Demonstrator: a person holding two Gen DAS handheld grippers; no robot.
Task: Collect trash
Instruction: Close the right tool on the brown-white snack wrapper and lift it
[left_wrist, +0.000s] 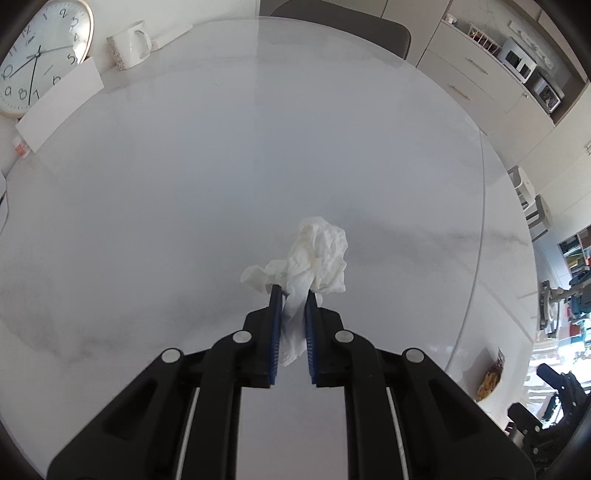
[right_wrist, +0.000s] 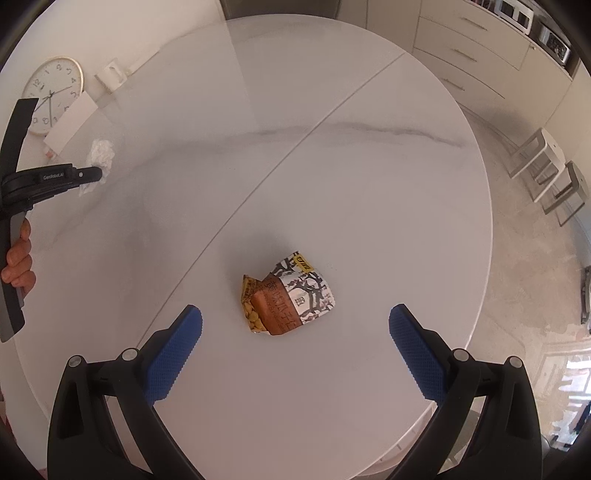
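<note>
The left gripper (left_wrist: 291, 295) is clamped on a crumpled white tissue (left_wrist: 314, 254); its blue pads (left_wrist: 274, 332) press the paper from both sides, and most of the wad bulges out past the fingertips above the round white table (left_wrist: 184, 184). From the right wrist view the same tissue (right_wrist: 99, 153) shows at the tip of the left gripper (right_wrist: 94, 172), near the table's far left edge, with the person's hand (right_wrist: 18, 258) on the handle.

The right gripper (right_wrist: 295, 321) hangs over the table (right_wrist: 369, 166) with its jaws wide apart, gripping nothing. A crumpled snack wrapper (right_wrist: 290, 295), brown, yellow and white with black branch print, lies on the table just beyond and between the blue pads (right_wrist: 173, 354), touching neither.

At the far left of the table a clock (left_wrist: 40, 55) leans beside a white mug (left_wrist: 129, 44) and a white card (left_wrist: 61, 107). The wrapper (left_wrist: 489, 380) also shows at the table's right edge in the left wrist view
</note>
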